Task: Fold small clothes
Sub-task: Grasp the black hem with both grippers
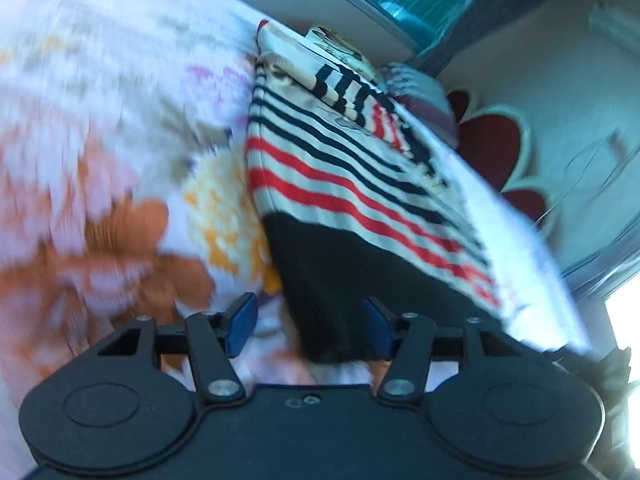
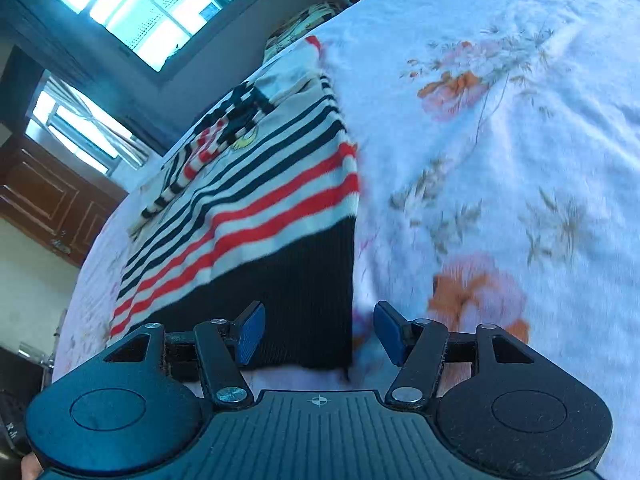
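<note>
A small knit sweater point(image 1: 340, 184) with red, navy and cream stripes and a black ribbed hem lies flat on a floral bedspread point(image 1: 100, 140). My left gripper point(image 1: 310, 322) is open, its blue pads on either side of the hem's left corner, just above it. In the right wrist view the same sweater point(image 2: 256, 200) lies flat, and my right gripper point(image 2: 320, 334) is open around the hem's right corner. Neither gripper holds the cloth. The left wrist view is blurred.
The white floral bedspread point(image 2: 500, 140) spreads wide on both sides of the sweater. Pillows point(image 1: 424, 96) lie beyond the sweater at the bed's far end. Bright windows point(image 2: 140, 12) and a wooden cabinet point(image 2: 48, 200) stand past the bed.
</note>
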Demonstrator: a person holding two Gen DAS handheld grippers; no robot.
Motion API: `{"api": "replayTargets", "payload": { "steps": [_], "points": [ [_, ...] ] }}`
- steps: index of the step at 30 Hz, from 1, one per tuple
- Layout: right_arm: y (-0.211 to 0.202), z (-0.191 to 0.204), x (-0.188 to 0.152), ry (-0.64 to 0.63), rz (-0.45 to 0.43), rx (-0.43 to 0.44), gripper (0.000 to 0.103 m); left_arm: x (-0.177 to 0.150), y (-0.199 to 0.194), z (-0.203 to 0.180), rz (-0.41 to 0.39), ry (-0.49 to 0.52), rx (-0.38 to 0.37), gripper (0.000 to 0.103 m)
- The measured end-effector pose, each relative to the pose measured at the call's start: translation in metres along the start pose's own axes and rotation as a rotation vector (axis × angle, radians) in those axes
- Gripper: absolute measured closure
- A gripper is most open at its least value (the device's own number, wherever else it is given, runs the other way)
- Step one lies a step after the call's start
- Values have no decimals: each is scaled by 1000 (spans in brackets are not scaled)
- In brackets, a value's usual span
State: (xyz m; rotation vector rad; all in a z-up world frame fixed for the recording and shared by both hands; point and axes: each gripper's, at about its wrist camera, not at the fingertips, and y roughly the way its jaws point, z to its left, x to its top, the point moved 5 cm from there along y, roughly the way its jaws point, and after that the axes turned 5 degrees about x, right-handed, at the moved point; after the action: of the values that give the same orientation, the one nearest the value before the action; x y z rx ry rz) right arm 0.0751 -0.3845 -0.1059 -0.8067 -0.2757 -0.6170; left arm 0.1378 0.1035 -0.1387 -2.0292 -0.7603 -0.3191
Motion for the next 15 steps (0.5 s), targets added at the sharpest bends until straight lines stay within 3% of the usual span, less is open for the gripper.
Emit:
{"api": "replayTargets", "payload": {
  "steps": [3,7,12,15],
  "points": [
    [-1,-2,1,13,-5,20,42,4,7,9,9,-114,-69,50],
    [16,-8,22,60,-12,60,43,21,28,7,18,-115,-95,60],
    [39,-3,40,43,16,105,43,36,50,-2,39,-108,-118,60],
    [43,-6,37,47,56,134,74,34,54,-8,38,-81,-113,62]
  ]
}}
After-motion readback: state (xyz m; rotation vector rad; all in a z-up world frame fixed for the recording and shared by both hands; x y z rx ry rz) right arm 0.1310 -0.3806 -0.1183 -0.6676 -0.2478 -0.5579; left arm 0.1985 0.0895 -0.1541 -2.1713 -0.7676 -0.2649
